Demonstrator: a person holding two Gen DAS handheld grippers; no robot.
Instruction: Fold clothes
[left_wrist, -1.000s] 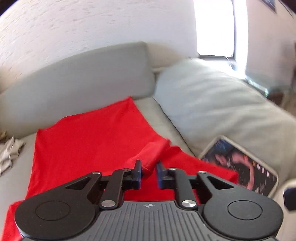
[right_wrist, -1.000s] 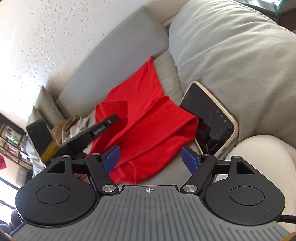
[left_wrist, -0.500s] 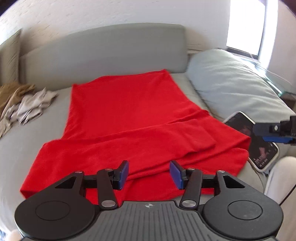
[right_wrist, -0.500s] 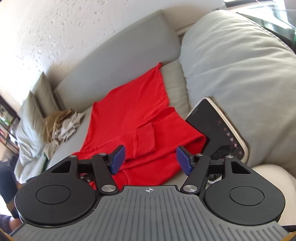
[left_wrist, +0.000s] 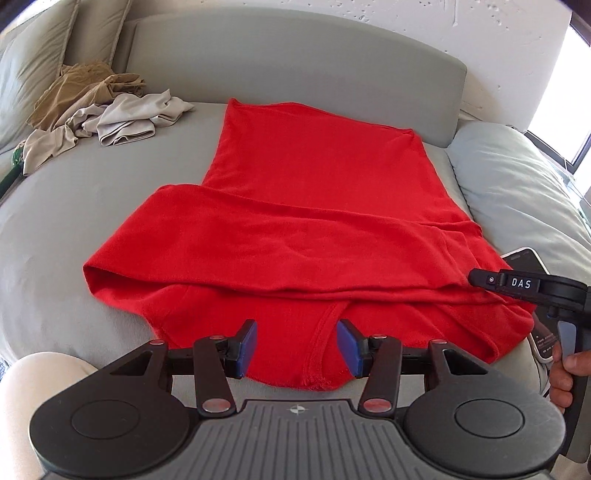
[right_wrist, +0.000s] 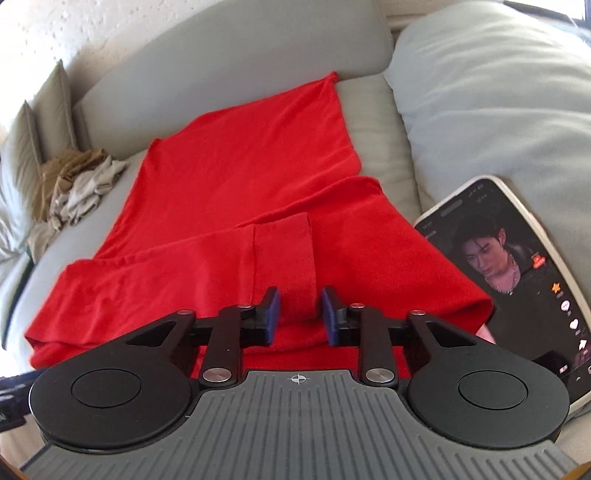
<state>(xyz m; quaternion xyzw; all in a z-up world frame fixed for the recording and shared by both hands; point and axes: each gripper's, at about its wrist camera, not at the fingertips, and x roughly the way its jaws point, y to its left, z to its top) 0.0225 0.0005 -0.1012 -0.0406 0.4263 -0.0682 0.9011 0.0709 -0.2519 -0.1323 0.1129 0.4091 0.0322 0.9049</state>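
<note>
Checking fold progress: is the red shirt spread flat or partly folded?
Partly folded: the red shirt's sleeve lies across its body; the far end is still flat.

Shirt: red shirt (right_wrist: 236, 177) spread on grey sofa (right_wrist: 236, 70), sleeves folded across.
Right gripper (right_wrist: 298, 317): jaws apart, straddling sleeve cuff (right_wrist: 284, 254).
Phone (right_wrist: 517, 266): sofa's right edge, screen lit.

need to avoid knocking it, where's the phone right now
The phone lies screen-up at the right edge of the red garment, propped against the pale cushion. In the left wrist view only its corner shows behind the right gripper.
</note>
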